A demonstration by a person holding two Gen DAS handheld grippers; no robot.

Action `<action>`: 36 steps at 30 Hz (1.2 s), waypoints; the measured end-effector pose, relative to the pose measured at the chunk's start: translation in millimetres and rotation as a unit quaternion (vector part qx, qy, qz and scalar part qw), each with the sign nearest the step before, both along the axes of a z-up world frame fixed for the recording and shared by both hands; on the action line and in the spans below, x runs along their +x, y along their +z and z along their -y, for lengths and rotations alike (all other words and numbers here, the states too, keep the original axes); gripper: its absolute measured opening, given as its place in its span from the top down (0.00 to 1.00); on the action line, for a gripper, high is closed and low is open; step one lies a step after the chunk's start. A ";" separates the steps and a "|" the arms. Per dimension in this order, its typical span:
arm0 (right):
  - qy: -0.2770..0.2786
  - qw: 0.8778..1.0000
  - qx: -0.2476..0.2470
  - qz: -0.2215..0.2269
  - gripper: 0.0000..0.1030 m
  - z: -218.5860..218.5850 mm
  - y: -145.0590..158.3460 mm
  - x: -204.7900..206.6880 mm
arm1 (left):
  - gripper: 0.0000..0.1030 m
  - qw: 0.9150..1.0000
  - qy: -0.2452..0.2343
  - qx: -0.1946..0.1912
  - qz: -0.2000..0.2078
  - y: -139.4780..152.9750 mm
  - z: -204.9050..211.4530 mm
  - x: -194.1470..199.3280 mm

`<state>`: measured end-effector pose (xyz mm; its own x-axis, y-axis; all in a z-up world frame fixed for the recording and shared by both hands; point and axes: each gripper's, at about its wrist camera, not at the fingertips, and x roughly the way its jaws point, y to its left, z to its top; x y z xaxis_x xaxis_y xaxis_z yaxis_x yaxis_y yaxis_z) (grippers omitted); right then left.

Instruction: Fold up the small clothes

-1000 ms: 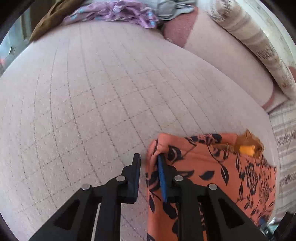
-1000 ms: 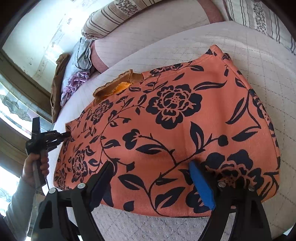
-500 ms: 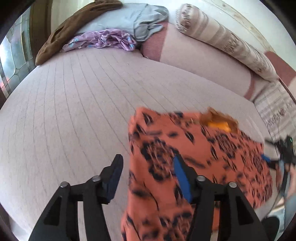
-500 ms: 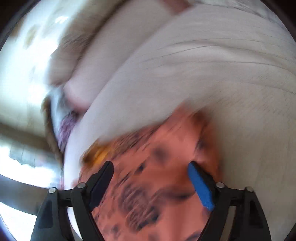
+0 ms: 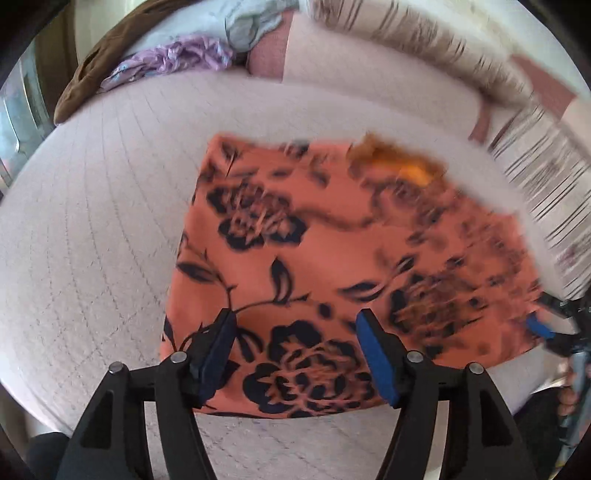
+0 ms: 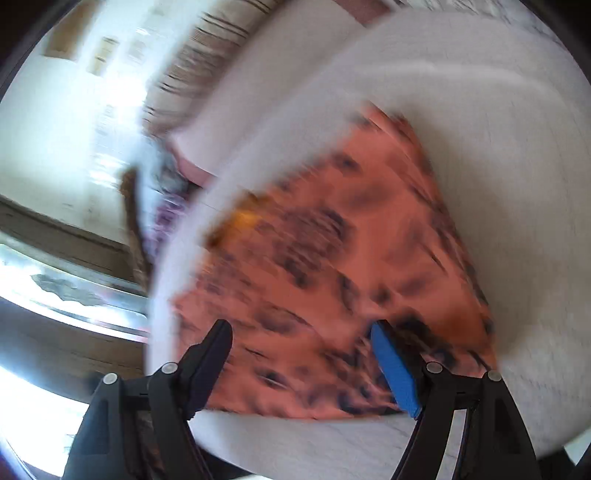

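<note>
The left gripper hangs over the near part of the orange floral garment with its jaws opening, already wide; the cloth lies flat beneath the gap and neither pad presses on it. The dark left finger sits over the garment's corner at 7 o'clock, the blue-padded right finger over a printed black flower at 5 o'clock.

The right gripper also stands wide, its jaws apart above the garment's near edge in the blurred right wrist view, with cloth under the gap and nothing pinched that I can tell. In the left wrist view it shows at 4 o'clock, at the garment's right-hand corner, carried by a hand at the frame's rim.

The garment lies spread as a rough rectangle on the pale quilted bed cover. Its near edge runs just above the gripper bodies, its left edge climbs straight toward 11 o'clock, and a yellow-brown patch shows at the far edge near 1 o'clock.

Bare cover stretches broadly from 7 through 11 o'clock and in a band beyond the far edge. At 11 to 12 o'clock, well apart from the garment, lie a purple crumpled cloth, a brown cloth and a grey-blue cloth. Striped pillows close off the side from 1 to 3 o'clock.
</note>
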<state>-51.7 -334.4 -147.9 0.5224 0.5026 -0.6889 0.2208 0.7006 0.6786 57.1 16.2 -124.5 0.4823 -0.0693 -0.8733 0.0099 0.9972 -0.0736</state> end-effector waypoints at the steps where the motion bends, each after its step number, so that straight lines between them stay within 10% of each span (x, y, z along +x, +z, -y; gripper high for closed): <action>1: -0.012 1.000 0.012 -0.007 0.28 4.0 -8.7 -2.3 | 0.34 1.000 -0.003 0.017 -0.016 -6.6 2.6 3.0; 8: 0.019 0.997 -0.003 0.073 0.21 -18.8 41.7 -21.1 | 0.33 1.000 0.012 0.005 0.006 8.9 2.9 -13.1; 12: -0.004 1.000 -0.014 -0.003 0.22 -16.5 -7.1 -13.7 | 0.33 1.000 0.024 0.003 -0.010 5.7 -2.4 -18.1; 18: 0.015 0.998 0.010 0.053 0.22 -32.3 31.2 -16.3 | 0.33 1.000 0.030 0.002 -0.005 6.8 -8.7 -23.3; 22: 0.005 1.000 0.002 -0.013 0.22 -35.2 -13.3 -5.6 | 0.33 1.000 0.027 0.001 -0.006 5.4 -6.8 -23.0; 29: 0.057 0.996 0.034 0.051 0.21 -77.1 30.2 1.1 | 0.33 0.999 0.044 0.002 -0.002 -3.7 -18.2 -23.7; 33: 0.095 0.995 0.020 0.003 0.18 -115.6 -18.3 21.9 | 0.33 0.999 0.025 0.024 -0.010 -7.2 -13.5 -22.2; 36: 0.082 0.996 0.009 0.019 0.18 -120.0 1.5 16.3 | 0.33 0.999 0.031 0.014 0.006 5.7 -17.1 -26.1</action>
<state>-35.4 -214.4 -146.4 0.4580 0.5951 -0.6603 0.0781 0.7130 0.6968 31.1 33.3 -118.8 0.4945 -0.0147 -0.8690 -0.0513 0.9976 -0.0461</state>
